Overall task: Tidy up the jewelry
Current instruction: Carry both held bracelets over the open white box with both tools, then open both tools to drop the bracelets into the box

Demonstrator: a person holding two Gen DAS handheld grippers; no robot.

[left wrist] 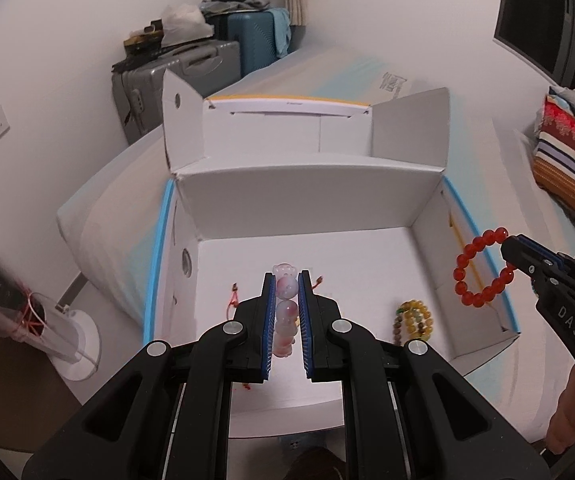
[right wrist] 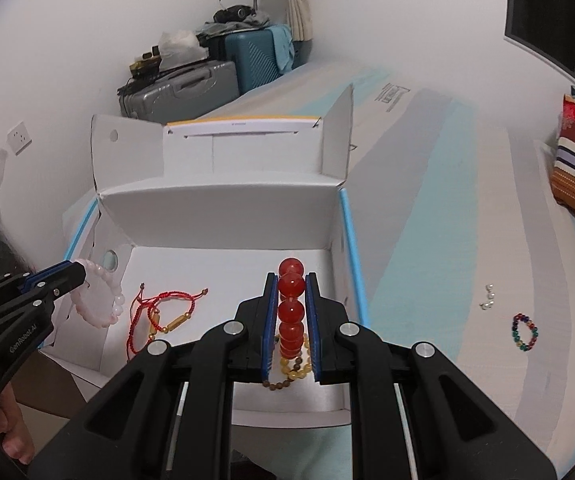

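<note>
Two bracelets in white box (open-topped), red cord, yellow beads

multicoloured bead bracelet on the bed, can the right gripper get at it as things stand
Probably not yet: the right gripper is shut on the red bead bracelet. The multicoloured bead bracelet lies unobstructed outside the white cardboard box.

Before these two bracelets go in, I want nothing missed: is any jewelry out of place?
Yes. A multicoloured bead bracelet and some small white pieces lie on the bed, outside the white box, right of it in the right wrist view.
</note>
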